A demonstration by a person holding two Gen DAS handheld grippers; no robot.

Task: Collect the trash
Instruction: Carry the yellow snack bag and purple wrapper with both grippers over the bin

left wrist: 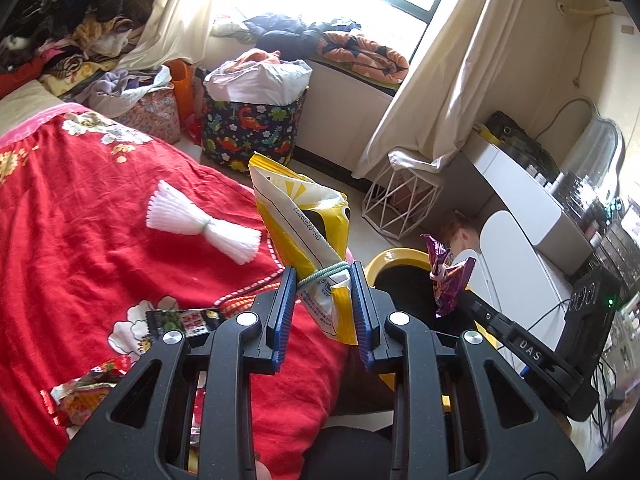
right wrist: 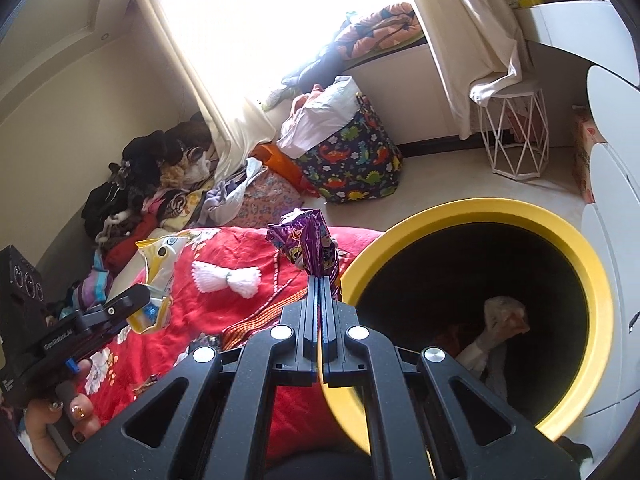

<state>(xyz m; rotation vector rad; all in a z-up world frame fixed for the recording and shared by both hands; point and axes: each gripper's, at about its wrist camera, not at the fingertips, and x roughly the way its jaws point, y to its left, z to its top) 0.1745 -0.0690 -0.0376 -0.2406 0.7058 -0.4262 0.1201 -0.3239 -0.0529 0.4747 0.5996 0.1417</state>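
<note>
The left hand-held gripper (left wrist: 323,280) stands partly open, its jaws clamped on a yellow-and-white snack bag (left wrist: 308,220) above the red bedspread (left wrist: 100,240). At its 3 o'clock, the right hand-held gripper (right wrist: 320,280) is fully closed, pinching a purple wrapper (right wrist: 312,244) beside the yellow-rimmed bin (right wrist: 576,264).

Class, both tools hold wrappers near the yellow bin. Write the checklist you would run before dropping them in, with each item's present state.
1. Left tool grips yellow bag: ok.
2. Right tool shut on purple wrapper: ok.
3. Yellow bin mouth open: ok.
4. Purple wrapper over the opening: not ok, it sits at the rim.
5. Yellow bag over the bin: not ok, above the red blanket.
6. Room left in bin: cannot tell.
</note>
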